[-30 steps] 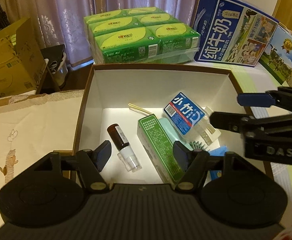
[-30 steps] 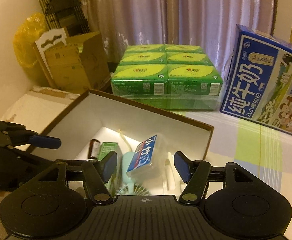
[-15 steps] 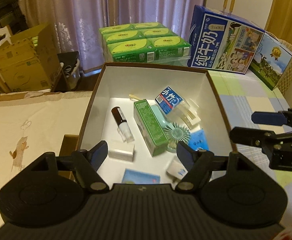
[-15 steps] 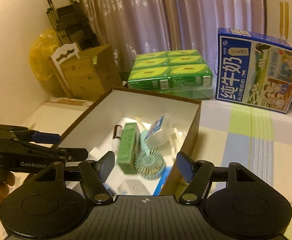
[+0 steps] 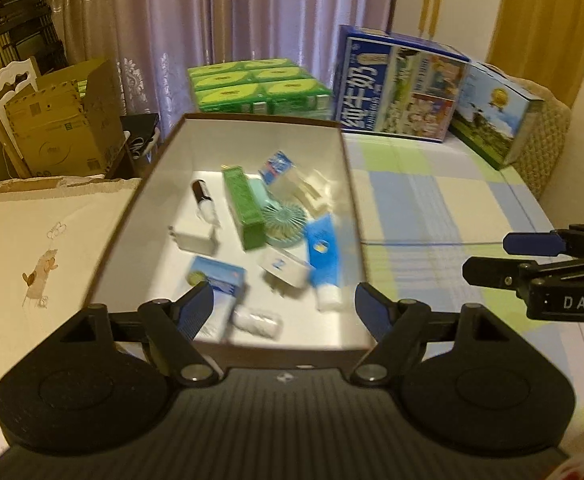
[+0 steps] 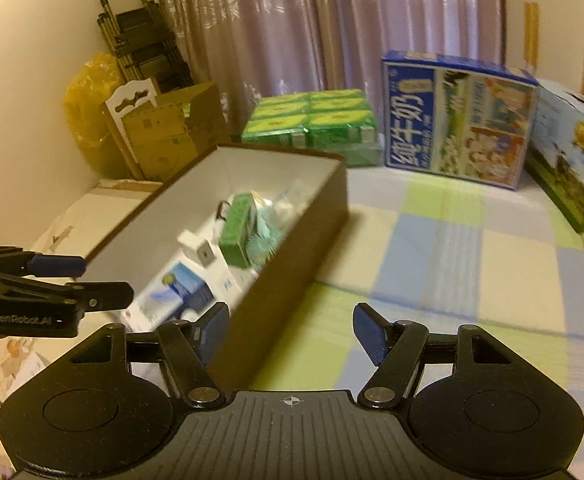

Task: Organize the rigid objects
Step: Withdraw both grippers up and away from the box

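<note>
A brown box with a white inside (image 5: 148, 184) (image 6: 312, 240) sits on the bed. It holds several small items: a green carton (image 5: 243, 205) (image 6: 236, 226), a teal mini fan (image 5: 285, 224), a brown dropper bottle (image 5: 201, 194), a white charger (image 5: 194, 238), a blue tube (image 5: 322, 256) and a blue-white pack (image 5: 218, 278). My left gripper (image 5: 284, 310) is open and empty above the box's near end. My right gripper (image 6: 290, 330) is open and empty over the box's near right corner and the blanket.
A checked blanket (image 6: 472, 264) lies right of the box, a cream printed cloth (image 5: 32, 248) left of it. Green carton packs (image 5: 252, 88), a blue milk carton box (image 5: 396, 88) and another box (image 5: 500, 116) stand behind. Cardboard boxes (image 5: 60, 120) stand at the far left.
Both grippers have pulled back and up from inside the box. More of the box's contents and the blanket now show. Both stayed open and empty.
</note>
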### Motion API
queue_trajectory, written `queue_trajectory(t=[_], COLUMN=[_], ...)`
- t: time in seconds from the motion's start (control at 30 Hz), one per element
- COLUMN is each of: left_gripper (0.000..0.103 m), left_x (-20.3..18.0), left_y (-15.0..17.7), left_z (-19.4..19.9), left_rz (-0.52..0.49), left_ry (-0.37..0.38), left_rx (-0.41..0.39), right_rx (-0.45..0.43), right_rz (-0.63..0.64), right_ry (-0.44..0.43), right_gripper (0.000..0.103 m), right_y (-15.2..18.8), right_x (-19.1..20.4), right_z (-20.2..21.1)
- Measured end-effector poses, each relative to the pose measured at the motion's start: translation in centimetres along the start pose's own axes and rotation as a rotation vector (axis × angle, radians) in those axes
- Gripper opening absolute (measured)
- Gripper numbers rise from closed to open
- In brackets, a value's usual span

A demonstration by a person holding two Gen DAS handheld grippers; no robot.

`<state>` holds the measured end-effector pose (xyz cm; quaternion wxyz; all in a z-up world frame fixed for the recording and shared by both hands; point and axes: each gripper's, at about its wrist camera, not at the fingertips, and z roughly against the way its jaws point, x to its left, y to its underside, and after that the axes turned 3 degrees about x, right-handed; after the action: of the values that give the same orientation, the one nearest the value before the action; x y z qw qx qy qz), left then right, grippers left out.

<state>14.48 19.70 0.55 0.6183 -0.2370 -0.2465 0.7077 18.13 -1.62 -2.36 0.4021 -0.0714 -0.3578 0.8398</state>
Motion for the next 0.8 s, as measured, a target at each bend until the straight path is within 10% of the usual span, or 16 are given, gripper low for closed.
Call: queue_trajectory(t=[0.8], left_gripper=[0.07], left_x=[-16.8], left_y=[10.7], left_z=[5.6], left_rz=[0.013], left_ry=[0.026], left_rx=[0.089], right_rx=[0.071], right_rz=[-0.1], right_ry=[0.074], right_gripper=[0.066], right_y=[13.7], right_x=[-8.7], right_z=[14.4])
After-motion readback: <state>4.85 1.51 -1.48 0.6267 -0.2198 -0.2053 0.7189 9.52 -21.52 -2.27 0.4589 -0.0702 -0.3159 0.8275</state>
